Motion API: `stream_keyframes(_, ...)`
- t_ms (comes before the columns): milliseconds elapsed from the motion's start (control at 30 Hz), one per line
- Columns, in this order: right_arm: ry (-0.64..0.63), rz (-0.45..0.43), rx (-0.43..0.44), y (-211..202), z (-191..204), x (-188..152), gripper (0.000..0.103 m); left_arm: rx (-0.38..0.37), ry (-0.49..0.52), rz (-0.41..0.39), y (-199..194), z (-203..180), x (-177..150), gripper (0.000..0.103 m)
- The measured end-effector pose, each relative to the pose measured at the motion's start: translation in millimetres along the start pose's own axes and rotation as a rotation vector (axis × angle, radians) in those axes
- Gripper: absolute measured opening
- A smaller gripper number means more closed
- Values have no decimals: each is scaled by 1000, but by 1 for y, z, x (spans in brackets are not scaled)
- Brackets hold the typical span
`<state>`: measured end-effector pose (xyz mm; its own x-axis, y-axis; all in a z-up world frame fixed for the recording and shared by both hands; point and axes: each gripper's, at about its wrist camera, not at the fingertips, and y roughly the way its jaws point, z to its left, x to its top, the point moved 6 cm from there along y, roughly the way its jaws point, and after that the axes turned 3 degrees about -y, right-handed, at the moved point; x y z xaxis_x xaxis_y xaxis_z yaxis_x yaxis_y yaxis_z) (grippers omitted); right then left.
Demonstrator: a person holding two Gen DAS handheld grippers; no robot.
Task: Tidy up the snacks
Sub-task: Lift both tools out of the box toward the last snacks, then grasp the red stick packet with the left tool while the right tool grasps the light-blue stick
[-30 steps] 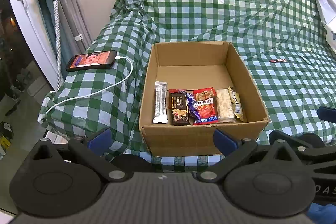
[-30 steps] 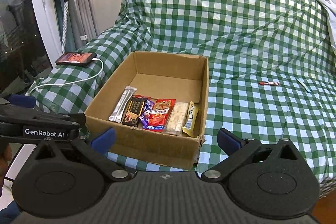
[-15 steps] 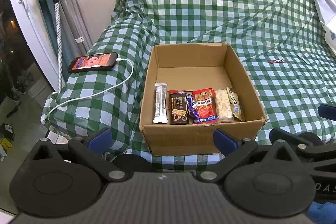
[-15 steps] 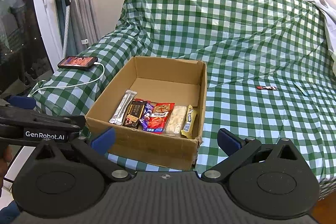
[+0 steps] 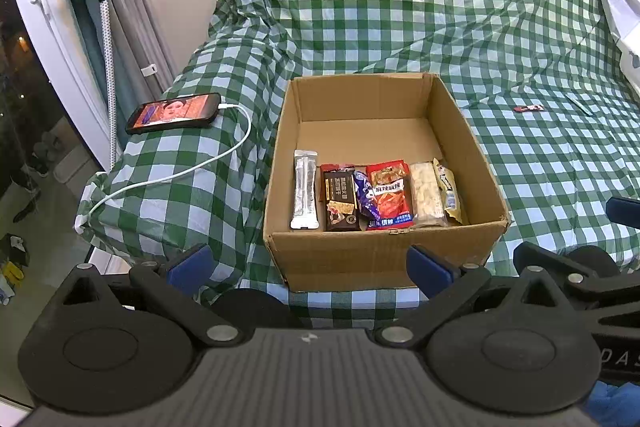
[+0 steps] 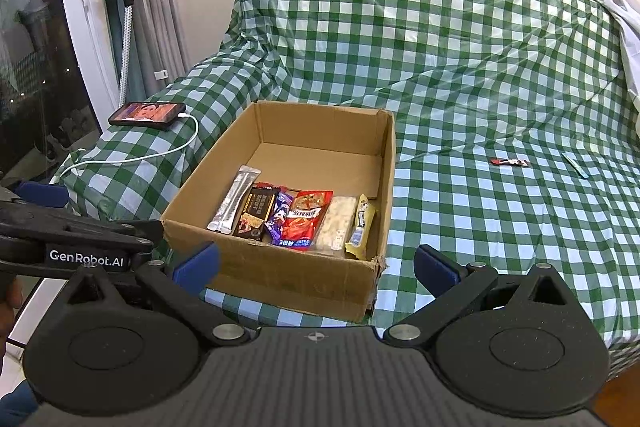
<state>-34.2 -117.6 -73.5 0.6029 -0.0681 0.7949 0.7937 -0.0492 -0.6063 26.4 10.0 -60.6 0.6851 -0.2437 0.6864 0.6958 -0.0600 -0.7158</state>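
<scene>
Six packets: lined up side by side across the near end of the cardboard box (image 5: 384, 259), straight ahead of the left gripper (image 5: 308, 265) and ahead-left of the right gripper (image 6: 316, 263).
Row, from the left gripper's left to right: silver stick sachet (image 5: 305, 195), dark chocolate bar (image 5: 340, 201), purple wrapper (image 5: 366, 197), red snack bag (image 5: 390, 193), pale nut bar (image 5: 427, 193), yellow-edged packet (image 5: 448, 189) leaning on the box wall.
Box contents: far half bare cardboard, plenty of room beyond the row.
Stray piece: one small red-and-black wrapper (image 6: 509, 161) out on the green checked cloth (image 6: 460, 67), well beyond the right gripper and to its right, apart from the box.
Handling, my read: all light, crinkly film packs; slick foil on the sachet, nut bar likely brittle, so pinch across the narrow width at mid-length, gently.
Stray piece grip: lies flat on soft cloth, so a low pinch across its short side looks best; cloth may bunch.
Left gripper: jaws spread wide, nothing between them.
Right gripper: jaws wide apart too, empty, held short of the box's near corner.
Off-task: phone (image 5: 174, 113) on a white cable (image 5: 180, 175), left of the box.
</scene>
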Motion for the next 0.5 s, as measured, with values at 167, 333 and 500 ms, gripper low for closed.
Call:
stream_keyframes(167,8,12,4,5,-2,-4,102,2,9,13,5,-2,0,103)
stream_keyframes(333,21,20,8,12,-7,-3,102,3,34,33,14,-11,4,103)
stream_keyframes(500,63,21,8,19,-23,-6,102,-9,80,53,24,-33,14,103)
